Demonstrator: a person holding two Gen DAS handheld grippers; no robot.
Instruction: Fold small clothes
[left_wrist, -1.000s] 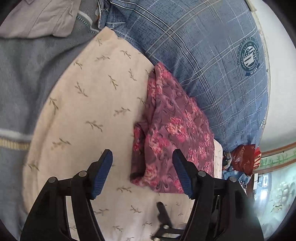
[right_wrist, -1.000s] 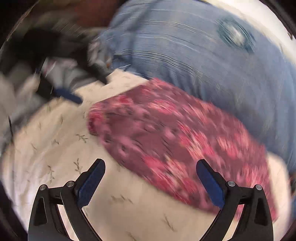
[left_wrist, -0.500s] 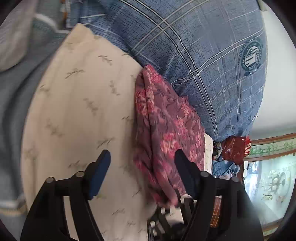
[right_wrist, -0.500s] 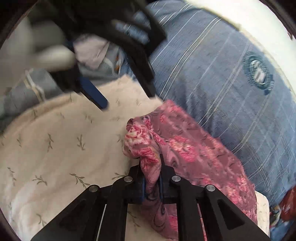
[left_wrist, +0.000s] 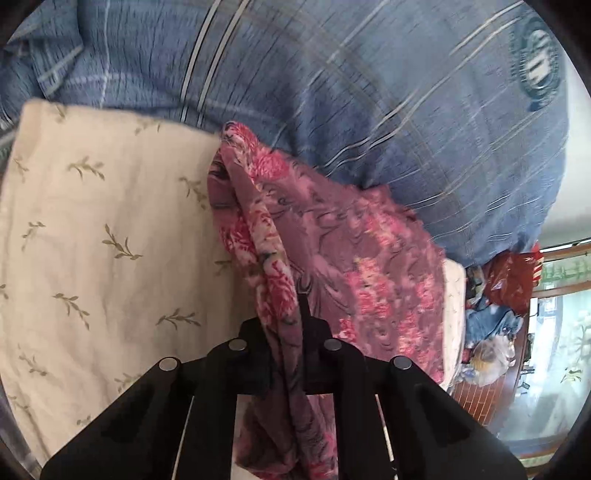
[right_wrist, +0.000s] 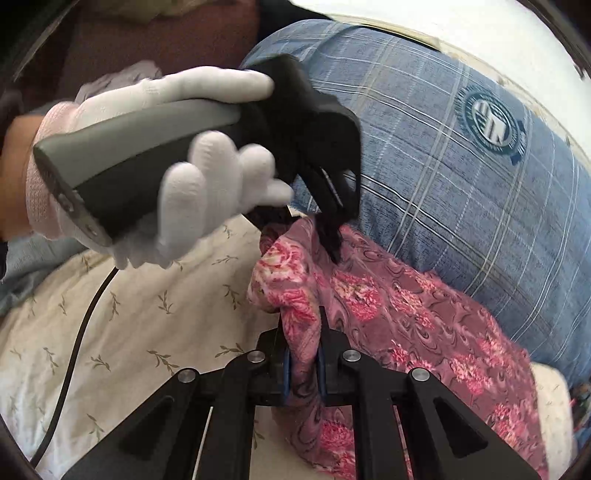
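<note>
Floral garment (left_wrist: 369, 266) edge pinched inside left claw (left_wrist: 282, 332), just closed.

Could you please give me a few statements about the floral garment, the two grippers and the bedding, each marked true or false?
1. The right gripper is shut on the floral garment. True.
2. The left gripper hangs open above the cloth. False: it is shut on a fold of the same garment.
3. The garment lies partly on a cream sheet printed with leaf sprigs. True.
4. The blue plaid pillow lies on top of the garment. False: it sits behind the garment, along its far edge.
5. The hand holding the left gripper wears a white glove. True.
</note>
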